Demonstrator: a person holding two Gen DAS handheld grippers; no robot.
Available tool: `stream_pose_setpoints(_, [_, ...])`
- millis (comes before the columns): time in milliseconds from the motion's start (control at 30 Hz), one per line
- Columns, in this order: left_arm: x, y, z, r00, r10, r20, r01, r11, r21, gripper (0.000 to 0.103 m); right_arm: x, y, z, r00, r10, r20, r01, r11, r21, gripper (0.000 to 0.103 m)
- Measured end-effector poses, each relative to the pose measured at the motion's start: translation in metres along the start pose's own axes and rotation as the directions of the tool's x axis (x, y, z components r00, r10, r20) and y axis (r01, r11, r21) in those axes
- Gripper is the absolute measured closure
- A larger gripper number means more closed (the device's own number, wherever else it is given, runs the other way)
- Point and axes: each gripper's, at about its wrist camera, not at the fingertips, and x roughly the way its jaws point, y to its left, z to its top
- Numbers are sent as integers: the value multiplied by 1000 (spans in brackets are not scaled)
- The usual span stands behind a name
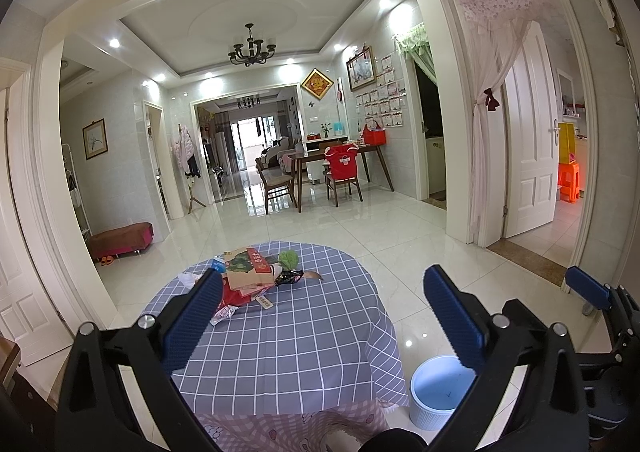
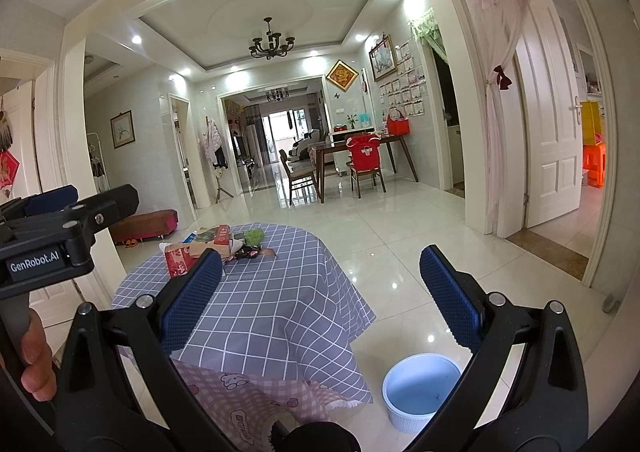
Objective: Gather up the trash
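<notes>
A pile of trash (image 1: 252,276) lies at the far side of a round table with a blue checked cloth (image 1: 288,340): a cardboard box, red packets, a dark wrapper, a green leafy bit and white scraps. The pile also shows in the right wrist view (image 2: 220,246). A white bin with a pale blue inside (image 1: 436,392) stands on the floor right of the table, and shows in the right wrist view (image 2: 420,388). My left gripper (image 1: 320,316) is open and empty, above the table's near side. My right gripper (image 2: 320,292) is open and empty, over the table's right edge.
A pink patterned cloth (image 2: 240,392) hangs under the checked one. Glossy tiled floor (image 1: 400,236) stretches beyond the table. A low red bench (image 1: 120,238) stands at the left wall. A dining table with chairs (image 1: 332,168) stands far back. An open white door (image 1: 532,140) is at the right.
</notes>
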Motion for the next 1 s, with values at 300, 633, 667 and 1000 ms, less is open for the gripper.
stream_pose_setpoints(300, [1, -2, -1, 1000, -1, -2, 1, 1000, 2, 5, 1, 2, 2, 1000, 3, -3, -3, 1000, 1, 6])
stream_pose_setpoints(633, [2, -7, -1, 1000, 0, -4, 0, 1000, 4, 5, 5, 5, -1, 1000, 6, -7, -6, 1000, 4, 6])
stream_pose_setpoints(667, [3, -8, -2, 1000, 0, -5, 0, 1000, 4, 5, 5, 5, -1, 1000, 5, -8, -5, 1000, 4, 6])
stream_pose_setpoints(1000, [17, -15, -11, 1000, -5, -23, 5, 1000, 10, 4, 11, 6, -7, 1000, 4, -21, -4, 1000, 22, 6])
